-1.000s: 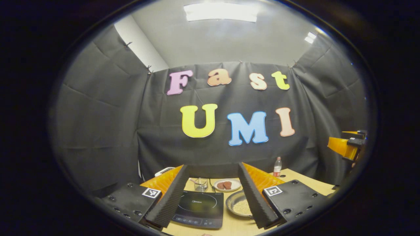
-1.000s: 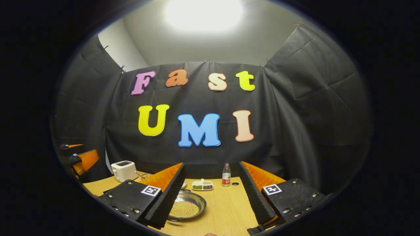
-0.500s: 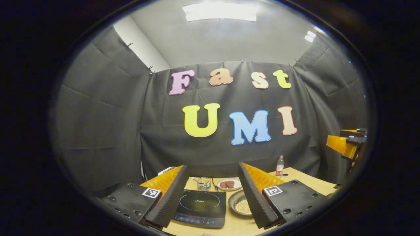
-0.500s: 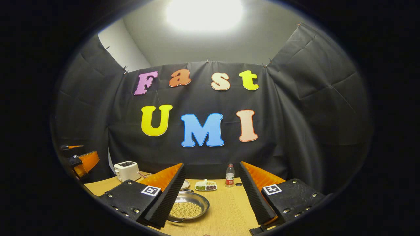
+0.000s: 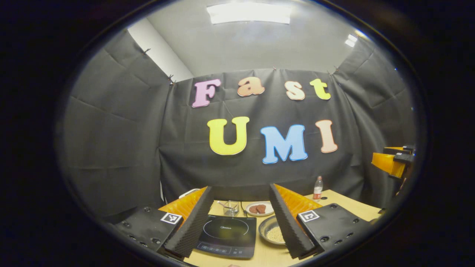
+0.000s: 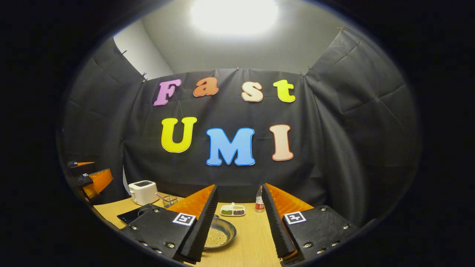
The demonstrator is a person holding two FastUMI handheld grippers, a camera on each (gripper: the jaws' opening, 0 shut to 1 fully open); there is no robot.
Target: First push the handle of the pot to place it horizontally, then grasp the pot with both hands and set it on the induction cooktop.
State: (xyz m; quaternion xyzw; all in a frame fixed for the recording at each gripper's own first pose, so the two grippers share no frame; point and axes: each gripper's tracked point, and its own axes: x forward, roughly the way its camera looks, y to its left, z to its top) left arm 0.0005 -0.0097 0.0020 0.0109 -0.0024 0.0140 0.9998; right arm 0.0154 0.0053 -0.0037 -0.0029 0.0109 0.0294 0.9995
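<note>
Both tools raised above the desk point(image 6: 256, 244), neither touching anything. Left tool point(image 5: 239, 222) spread wide, holding nothing, with the induction cooktop point(image 5: 227, 236) lying flat between its fingers at lower centre of the left gripper view. Right tool point(image 6: 237, 226) parted somewhat less wide, also holding nothing, seen again at the right edge of the left gripper view. Pot point(image 6: 219, 237), a shallow metal pan of pale grains, at bottom centre of the right gripper view, partly behind that tool's left-hand finger; in the left gripper view just right of the cooktop, partly behind a finger. Handle too small and hidden to make out, so long axis not readable. Judged nearer the right tool, lying ahead, below and slightly left of it; likely the one to reach the handle first. Faint brand mark on the cooktop glass, too small to read. Square coded tags on both tools; bottle point(image 6: 259, 202) label unreadable.
</note>
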